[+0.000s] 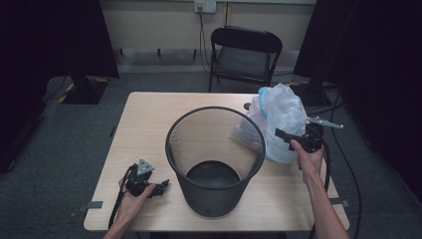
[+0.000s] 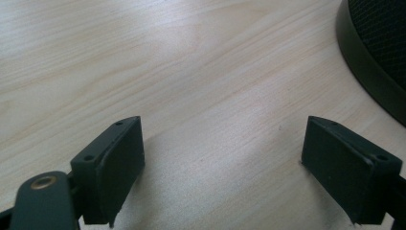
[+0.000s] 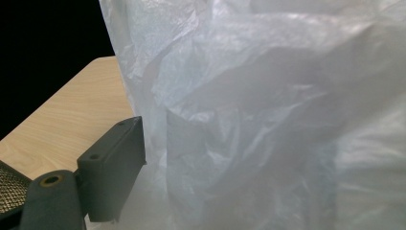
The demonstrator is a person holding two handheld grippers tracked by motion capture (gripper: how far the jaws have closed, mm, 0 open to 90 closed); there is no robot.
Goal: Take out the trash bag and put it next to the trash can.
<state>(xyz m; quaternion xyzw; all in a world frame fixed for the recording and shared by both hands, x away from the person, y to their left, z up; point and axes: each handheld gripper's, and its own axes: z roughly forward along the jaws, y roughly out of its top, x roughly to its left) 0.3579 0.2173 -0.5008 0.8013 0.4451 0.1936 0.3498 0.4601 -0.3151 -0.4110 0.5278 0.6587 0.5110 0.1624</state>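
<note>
Standing wide apart, the jaws of the right gripper [image 1: 286,135] have the thin plastic bag [image 1: 278,122] draped between and over them. One pad is clear in the right gripper view while the film veils the other, and I cannot tell whether the pads pinch any of it. The bag rests on the table [image 1: 149,114] at about two o'clock from the wire bin [image 1: 215,159], touching its rim on that side.

The left gripper [image 1: 160,188] lies low at about eight o'clock from the bin, jaws spread, nothing between them but bare wood.

Risks, as I judge them: the film is slippery and crumpled, so a shallow pinch could catch a single fold and let the rest slide free. A layer could also snag on a pad's hard edge and tear, or drag along when the hand pulls back. The bin looks light, and a tug on the bag against its rim could tip or shove it, with the left gripper too far off to steady it.

The bag is translucent white with a bluish tinge near its top, soft and shapeless. The bin is black mesh, round and tapered, with a solid rim and base. The table is pale wood-grain laminate, smooth and matt.
</note>
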